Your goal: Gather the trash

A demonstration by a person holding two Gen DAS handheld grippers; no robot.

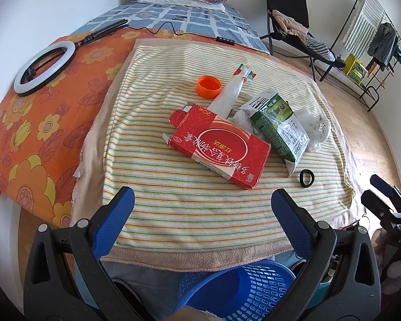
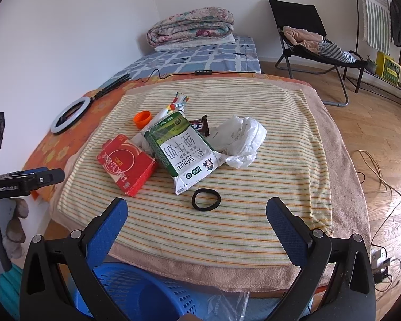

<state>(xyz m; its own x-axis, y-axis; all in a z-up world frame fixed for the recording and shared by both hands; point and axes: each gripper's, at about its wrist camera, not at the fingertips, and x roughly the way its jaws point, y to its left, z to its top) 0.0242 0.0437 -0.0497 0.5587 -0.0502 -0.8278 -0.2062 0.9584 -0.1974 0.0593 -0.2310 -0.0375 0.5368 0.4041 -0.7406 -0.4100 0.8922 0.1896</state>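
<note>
A striped towel covers the near end of the bed, and all the trash lies gathered on it, toward the middle and far half. A blue perforated basket sits below the towel's near edge, between the two pairs of tongs. The left tongs and the right tongs both hang spread wide above the near edge of the towel, holding nothing. The red carton lies flat with one end flap open; just to its right the green and white milk pouch lies tilted, touching a crumpled white plastic bag. A white wrapper with coloured ends lies partly under the carton's far side, and a dark candy wrapper peeks out behind the pouch. The orange cap sits open side up beside the white wrapper. A black hair tie lies alone, nearest the right tongs.
</note>
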